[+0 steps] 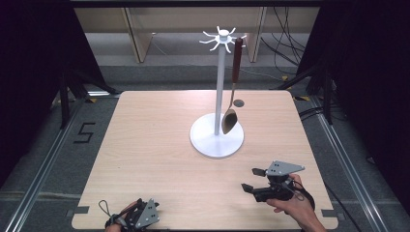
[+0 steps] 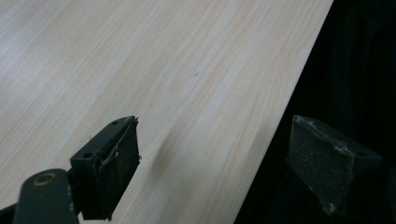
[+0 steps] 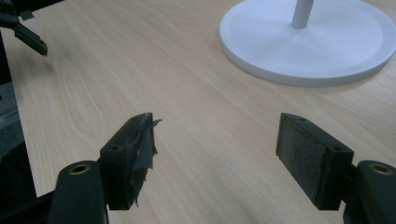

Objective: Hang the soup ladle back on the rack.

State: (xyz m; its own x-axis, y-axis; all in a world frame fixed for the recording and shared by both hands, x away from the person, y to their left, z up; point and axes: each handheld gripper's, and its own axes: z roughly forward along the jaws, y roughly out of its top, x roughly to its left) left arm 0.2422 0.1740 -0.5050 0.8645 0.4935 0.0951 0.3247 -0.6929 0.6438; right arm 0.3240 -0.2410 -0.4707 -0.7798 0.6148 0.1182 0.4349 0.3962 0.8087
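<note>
High view: a spoon (image 1: 232,92) hangs from the white stand (image 1: 217,140) mid-table; the right gripper (image 1: 252,179) sits near its base, jaws spread, empty. Left gripper view: the left gripper (image 2: 212,163), also spread, sits over the table (image 2: 140,70) edge. Right gripper view: stand base ahead — hanging looks done; next, withdraw clear.

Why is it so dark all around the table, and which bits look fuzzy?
In the high view light falls on the pale table while the surroundings stay black; the spoon on the white stand looks sharp. In the left gripper view the left tongs look soft, over a faint smudge of shadow. In the right gripper view the right tongs are slightly blurred.
</note>
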